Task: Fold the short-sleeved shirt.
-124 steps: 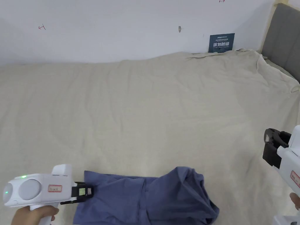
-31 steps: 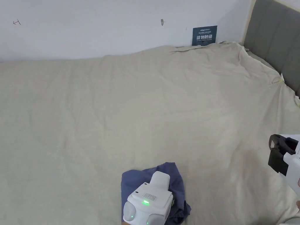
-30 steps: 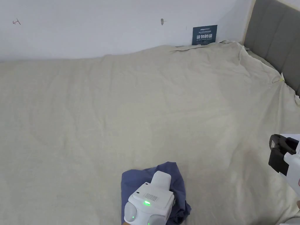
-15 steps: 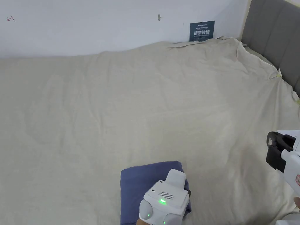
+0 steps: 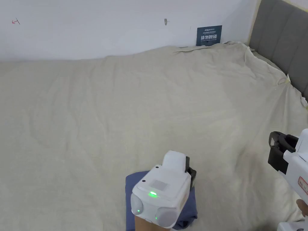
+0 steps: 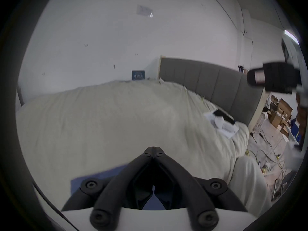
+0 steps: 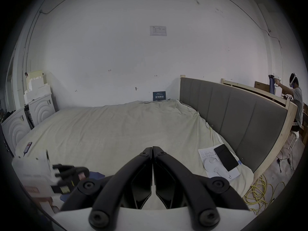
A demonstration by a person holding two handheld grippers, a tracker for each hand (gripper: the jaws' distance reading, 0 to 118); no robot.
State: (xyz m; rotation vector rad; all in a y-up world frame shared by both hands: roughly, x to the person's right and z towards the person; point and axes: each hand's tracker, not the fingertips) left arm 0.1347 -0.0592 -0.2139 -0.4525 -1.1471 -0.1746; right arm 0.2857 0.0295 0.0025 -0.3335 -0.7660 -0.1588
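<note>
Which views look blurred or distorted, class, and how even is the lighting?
Head view: sharp, soft even light on the bed sheet. Left gripper view: fisheye, dark rim, smeared blue shirt. Right gripper view: fisheye, bowed headboard, blurred left claw.

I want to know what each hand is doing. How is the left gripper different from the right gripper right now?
The left gripper is over the folded blue shirt; the right gripper is off to the side, over bare bedsheet. In the head view, the left gripper's white body looks big and near the middle, while the right gripper sits at the picture's right edge. Both are shut, holding nothing.
</note>
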